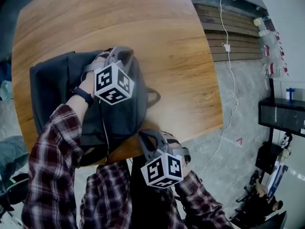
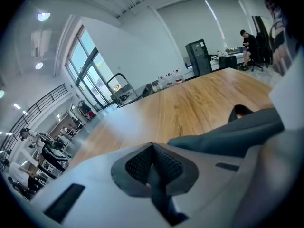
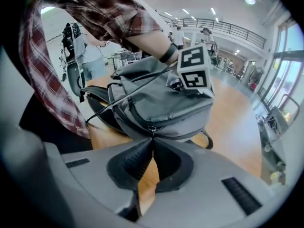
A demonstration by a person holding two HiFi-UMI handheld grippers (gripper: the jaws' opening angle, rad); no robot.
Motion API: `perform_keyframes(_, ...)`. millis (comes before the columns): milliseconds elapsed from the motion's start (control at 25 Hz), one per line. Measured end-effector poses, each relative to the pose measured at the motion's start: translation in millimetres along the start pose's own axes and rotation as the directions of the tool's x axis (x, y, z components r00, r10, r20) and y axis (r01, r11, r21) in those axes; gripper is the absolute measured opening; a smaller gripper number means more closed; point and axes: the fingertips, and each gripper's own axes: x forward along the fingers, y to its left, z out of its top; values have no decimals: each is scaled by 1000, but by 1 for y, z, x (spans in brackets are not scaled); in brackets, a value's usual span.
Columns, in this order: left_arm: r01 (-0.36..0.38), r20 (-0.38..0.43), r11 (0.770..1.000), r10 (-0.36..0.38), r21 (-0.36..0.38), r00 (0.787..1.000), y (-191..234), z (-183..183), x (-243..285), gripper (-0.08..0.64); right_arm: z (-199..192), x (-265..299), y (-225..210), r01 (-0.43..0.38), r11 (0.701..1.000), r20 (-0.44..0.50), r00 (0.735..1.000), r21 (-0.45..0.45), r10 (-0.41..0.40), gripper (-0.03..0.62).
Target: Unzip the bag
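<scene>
Bag [image 1: 62,87]: dark grey backpack, lying at 9 o'clock on the wooden table [image 1: 143,27], its near end at the table's 6 o'clock edge.
Zip: closed along its visible run; task judged barely begun.
Zipper pull [image 3: 152,129]: on the bag's near face, its ring just clear of your right jaw tips.
Right gripper [image 1: 147,136]: yours, at the table's 6 o'clock edge, jaws clenched on the zipper pull by their very tips.
Left gripper [image 1: 120,52]: yours, on top of the bag near its 1 o'clock corner, jaws closed together; no view showed whether they pinched fabric.
Hazard, slip: you held the pull only at the tips, so a sharp or sideways tug could have let it pop free.
Hazard, drag: if your left gripper merely rested there, the pull could have hauled the whole bag over the near edge instead of running the slider.
Hazard, snag: the zip curved round the corner; pulling off its line could have jammed the slider.
</scene>
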Motion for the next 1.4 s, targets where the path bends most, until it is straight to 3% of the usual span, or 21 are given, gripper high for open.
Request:
perform_keyframes(120, 53, -39, 999, -53, -1, 998, -2, -20, -22, 8, -5, 2, -29, 48, 999, 10, 999, 16, -49, 18)
perform_keyframes(240, 123, -101, 990, -130, -72, 986, -18, -56, -46, 8, -4, 7, -72, 109, 994, 16, 994, 24, -109, 18)
perform_keyframes(360, 82, -107, 974, -106, -210, 989, -24, -82, -72, 8, 6, 16, -111, 144, 990, 29, 989, -4, -144, 18)
perform_keyframes(520, 36, -107, 928, -81, -372, 991, -29, -94, -92, 8, 27, 35, -142, 153, 987, 51, 987, -48, -151, 18)
perform_keyframes(800, -47, -136, 868, -24, -494, 990, -29, -109, -104, 8, 55, 61, -162, 154, 986, 84, 985, -59, -148, 18)
perform_keyframes(880, -4, -102, 875, -51, -484, 993, -31, -100, -106, 9, 57, 61, -161, 153, 987, 92, 985, -42, -149, 18)
perform_keyframes(960, 54, -26, 898, -73, -436, 997, -31, -73, -105, 8, 58, 59, -160, 155, 988, 101, 983, -23, -152, 18)
perform_keyframes(1120, 172, 120, 941, -143, -291, 982, -32, -2, -87, 8, 60, 55, -160, 165, 986, 115, 980, 7, -164, 18)
perform_keyframes(1200, 226, 122, 954, -205, -199, 971, -40, 16, -73, 8, 59, 53, -158, 168, 986, 115, 979, 17, -169, 18)
perform_keyframes(1280, 274, 96, 954, -264, -124, 960, -49, 19, -61, 8, 55, 52, -155, 172, 985, 101, 980, 22, -173, 18)
perform_keyframes(1400, 338, 117, 934, -326, -111, 938, -55, 17, -53, 9, 48, 52, -153, 164, 985, 82, 983, 44, -167, 18)
